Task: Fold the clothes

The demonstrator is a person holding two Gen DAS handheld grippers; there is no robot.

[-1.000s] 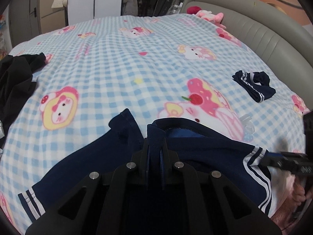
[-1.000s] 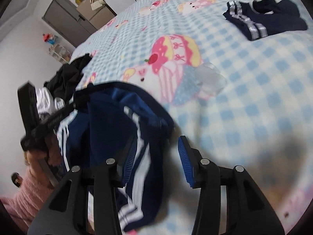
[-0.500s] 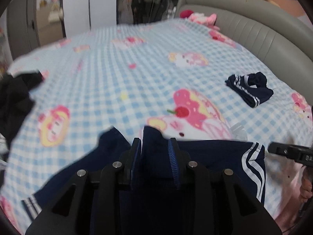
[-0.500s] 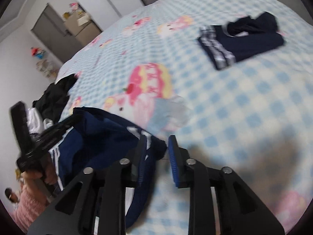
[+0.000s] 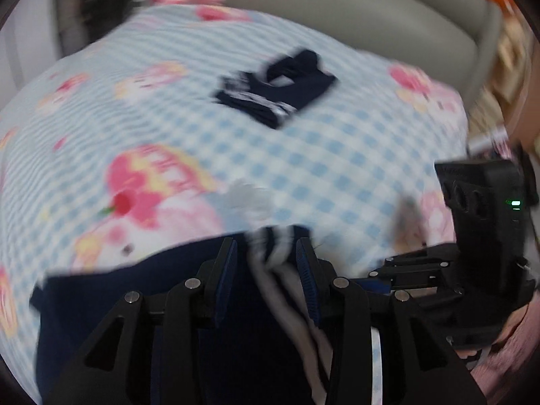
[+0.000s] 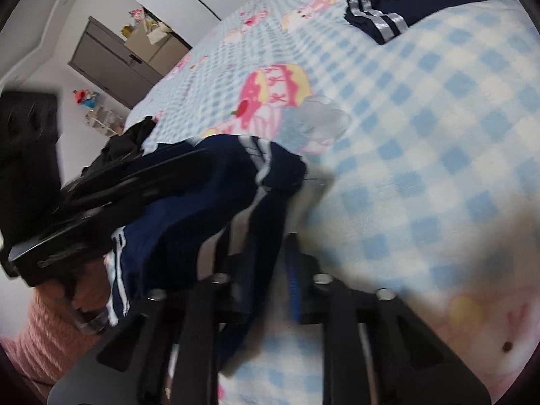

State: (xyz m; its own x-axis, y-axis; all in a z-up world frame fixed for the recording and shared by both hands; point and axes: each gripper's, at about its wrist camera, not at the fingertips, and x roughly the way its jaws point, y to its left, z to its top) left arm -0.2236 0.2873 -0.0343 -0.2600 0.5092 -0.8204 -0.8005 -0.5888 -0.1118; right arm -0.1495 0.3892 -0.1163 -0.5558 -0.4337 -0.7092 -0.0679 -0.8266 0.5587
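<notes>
Both claws meet at your navy garment (image 5: 189, 280)'s striped corner, lower centre: left claw (image 5: 266, 263) opening around it, right claw (image 6: 261, 270) closing on it.

Both wrist cameras are looking steeply down along their own fingers, hovering close over the checked bedspread (image 5: 337, 155). The left view is facing the grey headboard (image 5: 388, 10); the right is facing a grey cabinet (image 6: 111, 64). Both are sharing the folded navy garment (image 5: 276, 91) and the navy shorts (image 6: 202, 202).
</notes>
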